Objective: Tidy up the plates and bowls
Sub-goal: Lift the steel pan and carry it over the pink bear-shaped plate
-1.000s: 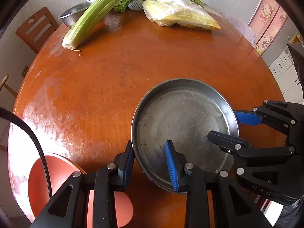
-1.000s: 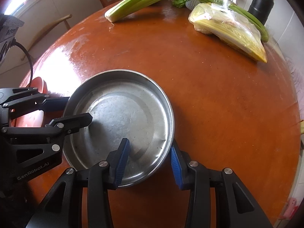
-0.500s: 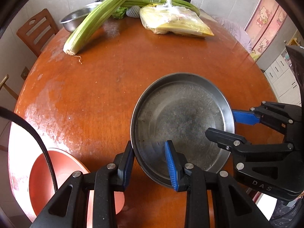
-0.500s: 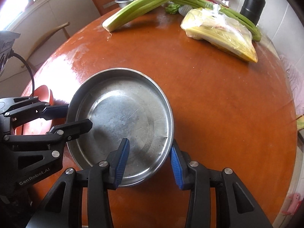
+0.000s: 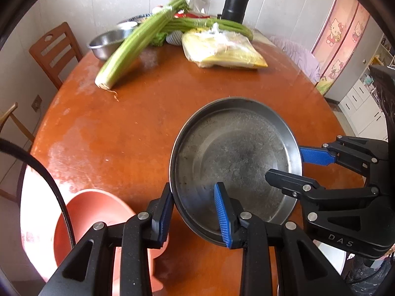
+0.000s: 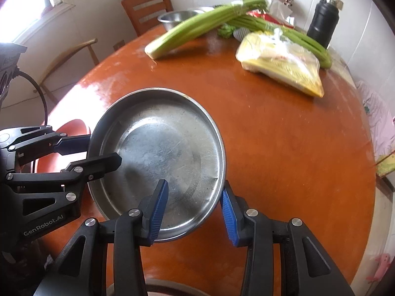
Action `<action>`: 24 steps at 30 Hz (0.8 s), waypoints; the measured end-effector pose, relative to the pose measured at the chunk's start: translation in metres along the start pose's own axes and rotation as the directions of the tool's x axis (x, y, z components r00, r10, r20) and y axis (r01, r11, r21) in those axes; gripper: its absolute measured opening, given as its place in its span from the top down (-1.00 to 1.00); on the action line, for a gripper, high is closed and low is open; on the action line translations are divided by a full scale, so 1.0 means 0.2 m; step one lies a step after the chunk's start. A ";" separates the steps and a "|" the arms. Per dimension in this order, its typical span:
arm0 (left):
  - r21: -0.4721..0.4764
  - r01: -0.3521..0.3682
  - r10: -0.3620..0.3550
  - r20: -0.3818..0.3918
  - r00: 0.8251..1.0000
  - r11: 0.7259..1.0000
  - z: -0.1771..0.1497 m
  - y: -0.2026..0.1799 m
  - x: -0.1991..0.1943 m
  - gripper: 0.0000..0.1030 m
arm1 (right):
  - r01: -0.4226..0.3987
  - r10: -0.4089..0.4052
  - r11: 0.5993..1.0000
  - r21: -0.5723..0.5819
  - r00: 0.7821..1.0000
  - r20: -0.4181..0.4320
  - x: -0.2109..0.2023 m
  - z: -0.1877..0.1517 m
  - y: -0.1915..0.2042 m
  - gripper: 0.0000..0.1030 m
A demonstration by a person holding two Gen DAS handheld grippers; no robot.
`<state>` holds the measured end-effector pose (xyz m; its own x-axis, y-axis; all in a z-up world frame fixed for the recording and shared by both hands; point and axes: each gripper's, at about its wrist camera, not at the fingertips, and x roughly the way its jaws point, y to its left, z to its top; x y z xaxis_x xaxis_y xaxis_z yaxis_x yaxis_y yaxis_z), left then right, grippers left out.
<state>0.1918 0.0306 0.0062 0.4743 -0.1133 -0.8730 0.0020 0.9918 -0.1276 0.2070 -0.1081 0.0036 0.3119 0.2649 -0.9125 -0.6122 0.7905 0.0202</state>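
Left wrist view: the round orange-brown table (image 5: 153, 113) fills most of the frame, glossy with pale worn patches on its left side. Near its front edge sits the steel plate (image 5: 234, 157), shallow, scuffed and dull grey inside, with both grippers at its rim. The left gripper (image 5: 195, 215) straddles the near-left rim, one blue pad outside the wall and one inside over the floor of the plate; the jaws stand apart and whether the pads actually press the rim cannot be told. The right gripper (image 6: 195, 208) straddles the near-right rim the same way in the right wrist view, one pad over the plate's floor, the other just outside the wall, jaws spread, contact unclear. Seen from the left wrist, that right gripper reaches in from the right edge with one finger above the plate and one beyond its rim.

Left of the plate, partly under the left gripper, a red bowl (image 5: 98, 212) sits at the table's front-left edge, apart from the plate. Across the far side of the table lie a long celery bunch (image 5: 133, 46), a clear bag (image 5: 222, 49) of yellow food, and a steel bowl (image 5: 106, 43) under the celery tops. A black flask (image 5: 234, 2) stands upright behind them by the wall. A wooden chair (image 5: 54, 51) is beyond the table's far-left edge.
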 end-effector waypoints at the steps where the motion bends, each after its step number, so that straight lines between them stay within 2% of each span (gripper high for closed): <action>1: -0.004 -0.003 0.003 0.010 1.000 1.000 0.00 0.01 -0.02 0.36 | -0.001 0.001 1.000 -0.003 1.000 0.006 -0.02 0.01 0.01 0.15; 13: -0.056 -0.028 0.033 0.085 0.996 0.998 -0.11 0.15 -0.24 0.36 | -0.003 0.007 0.999 -0.053 0.998 0.067 -0.16 0.05 0.26 0.14; 24: -0.138 -0.068 0.089 0.149 0.985 0.988 -0.26 0.42 -0.44 0.36 | -0.031 0.043 0.989 -0.143 0.996 0.080 -0.17 0.12 0.58 0.14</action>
<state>0.1037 0.1209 0.0480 0.5982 -0.0147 -0.8012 -0.1522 0.9796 -0.1316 0.1425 -0.0113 0.0479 0.3426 0.3420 -0.8750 -0.7194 0.6945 -0.0102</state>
